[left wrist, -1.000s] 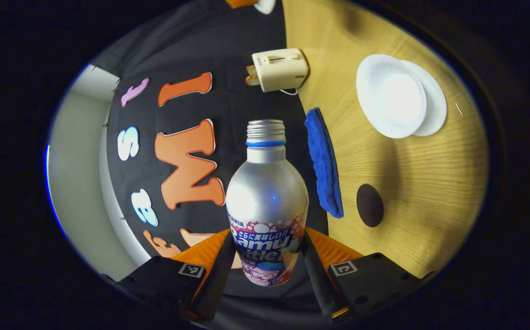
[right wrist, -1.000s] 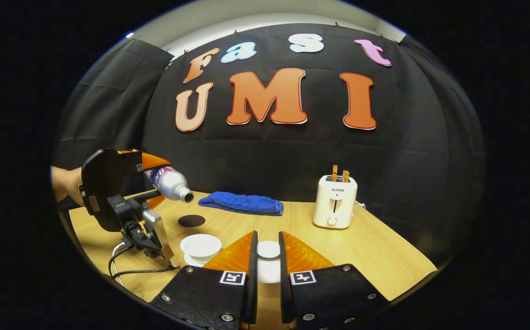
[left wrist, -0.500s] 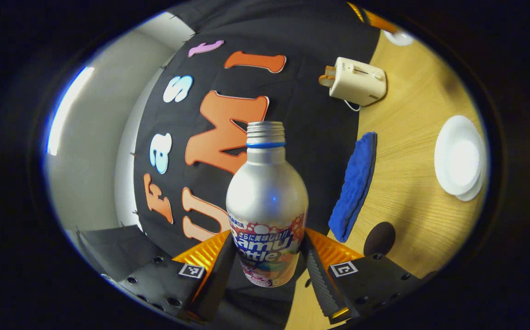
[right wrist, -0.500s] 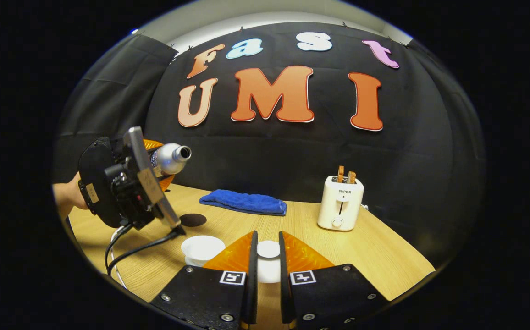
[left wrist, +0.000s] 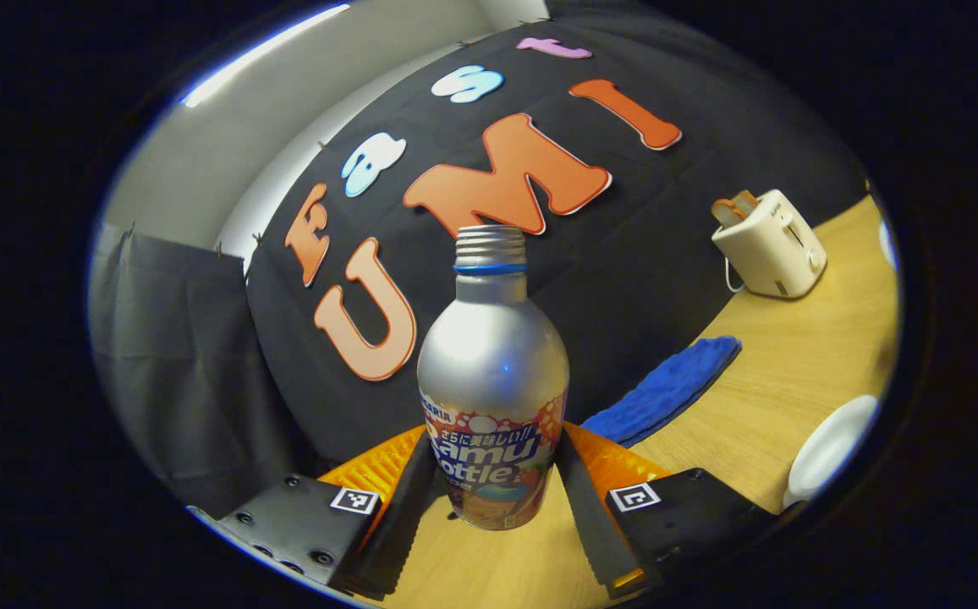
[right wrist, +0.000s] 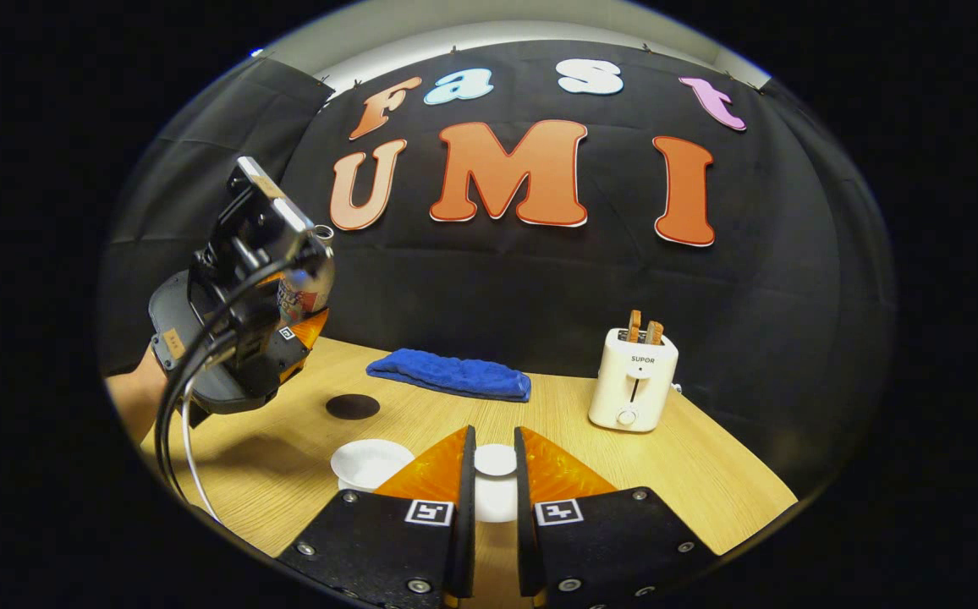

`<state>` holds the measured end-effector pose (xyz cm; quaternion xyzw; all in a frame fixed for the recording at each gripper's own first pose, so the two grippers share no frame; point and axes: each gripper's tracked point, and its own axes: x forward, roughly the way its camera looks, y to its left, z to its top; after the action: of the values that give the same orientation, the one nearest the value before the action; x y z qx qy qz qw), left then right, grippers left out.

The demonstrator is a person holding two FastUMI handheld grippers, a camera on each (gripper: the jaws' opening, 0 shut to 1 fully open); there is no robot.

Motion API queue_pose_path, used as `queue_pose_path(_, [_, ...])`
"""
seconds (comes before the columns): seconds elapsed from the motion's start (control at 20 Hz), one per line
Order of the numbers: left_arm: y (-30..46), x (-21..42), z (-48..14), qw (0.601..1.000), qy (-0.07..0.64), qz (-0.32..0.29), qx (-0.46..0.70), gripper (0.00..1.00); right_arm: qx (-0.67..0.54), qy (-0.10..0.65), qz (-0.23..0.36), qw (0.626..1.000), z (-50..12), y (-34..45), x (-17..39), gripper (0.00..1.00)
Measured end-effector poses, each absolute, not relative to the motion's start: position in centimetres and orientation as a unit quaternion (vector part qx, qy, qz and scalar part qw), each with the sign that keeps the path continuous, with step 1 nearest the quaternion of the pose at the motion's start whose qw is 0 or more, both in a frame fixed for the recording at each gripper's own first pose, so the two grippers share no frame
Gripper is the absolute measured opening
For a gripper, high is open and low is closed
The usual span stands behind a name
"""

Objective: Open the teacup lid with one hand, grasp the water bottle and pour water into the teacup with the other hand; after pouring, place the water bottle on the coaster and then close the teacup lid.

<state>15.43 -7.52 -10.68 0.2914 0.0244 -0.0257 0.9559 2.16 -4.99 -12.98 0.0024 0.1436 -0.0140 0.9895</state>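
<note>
The wooden table point(right wrist: 624, 474) runs across the lower half of my right gripper view, pale and grained, with the booth's black cloth wall point(right wrist: 497, 279) rising behind it and a strip of light wall above. On the table a folded blue towel point(right wrist: 451, 375) lies centre-left against the cloth, a cream toaster point(right wrist: 633, 381) with two slices up stands at the right, and the dark round coaster point(right wrist: 352, 407) sits left of centre, bare. Just below the coaster is the white teacup point(right wrist: 368, 463), open-topped.

My left gripper point(left wrist: 493, 499) holds the water bottle point(left wrist: 493, 381) at the bottom centre of the left gripper view, both fingers pressed against its printed lower band. The bottle stands straight up along the fingers, silver-bodied, capless, with a threaded neck and a blue ring beneath it. In the right gripper view that same gripper sits at the upper left, off the table and above the coaster, with the bottle's mouth pointing up and cables trailing from it.

My right gripper point(right wrist: 491, 491) sits at the bottom centre of its own view, fingers drawn narrow around the white teacup lid point(right wrist: 496, 461), which fills the gap between them; the lid is held clear of the teacup, which lies just to its left in the frame.

In the left gripper view, the teacup's white rim shows at the lower right edge.
</note>
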Motion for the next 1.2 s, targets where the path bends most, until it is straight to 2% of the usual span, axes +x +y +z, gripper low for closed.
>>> queue_pose_path(0.3, [-8.8,15.7,-12.9,0.989,0.077,-0.047,0.113,0.83,0.006,0.156,-0.021,0.988,-14.2,-5.4,2.6,0.21])
queue_pose_path(0.35, [-8.5,15.9,-13.2,0.992,0.083,-0.050,0.075,0.79,0.006,0.155,-0.022,0.988,-14.2,-5.5,2.8,0.21])
queue_pose_path(0.4, [-8.2,16.2,-13.4,0.994,0.089,-0.048,0.042,0.84,0.007,0.155,-0.023,0.988,-14.2,-5.5,2.8,0.21])
queue_pose_path(0.6, [-7.9,16.6,-15.7,0.990,0.129,-0.050,-0.039,0.84,0.009,0.156,-0.023,0.988,-14.3,-5.6,3.1,0.21])
queue_pose_path(0.8, [-8.0,17.5,-18.8,0.981,0.165,-0.056,-0.089,0.84,0.010,0.162,-0.021,0.986,-14.9,-5.5,3.4,0.21])
queue_pose_path(0.85, [-8.1,17.8,-19.8,0.978,0.176,-0.056,-0.096,0.80,0.009,0.163,-0.022,0.986,-15.0,-5.4,3.5,0.21])
queue_pose_path(0.95, [-7.6,18.1,-21.3,0.975,0.192,-0.053,-0.099,0.84,0.006,0.164,-0.020,0.986,-15.1,-5.2,3.8,0.21])
queue_pose_path(1.0, [-7.6,18.0,-21.9,0.974,0.199,-0.051,-0.095,0.80,0.006,0.163,-0.018,0.986,-15.2,-5.2,3.9,0.21])
queue_pose_path(1.1, [-7.9,18.2,-22.9,0.972,0.209,-0.054,-0.090,0.87,0.008,0.161,-0.014,0.987,-15.2,-4.8,4.1,0.21])
queue_pose_path(1.15, [-8.0,18.4,-23.3,0.972,0.212,-0.057,-0.087,0.87,0.009,0.161,-0.012,0.987,-15.2,-4.7,4.3,0.21])
queue_pose_path(1.2, [-8.1,18.5,-23.6,0.971,0.216,-0.056,-0.082,0.81,0.011,0.161,-0.011,0.987,-15.1,-4.5,4.4,0.21])
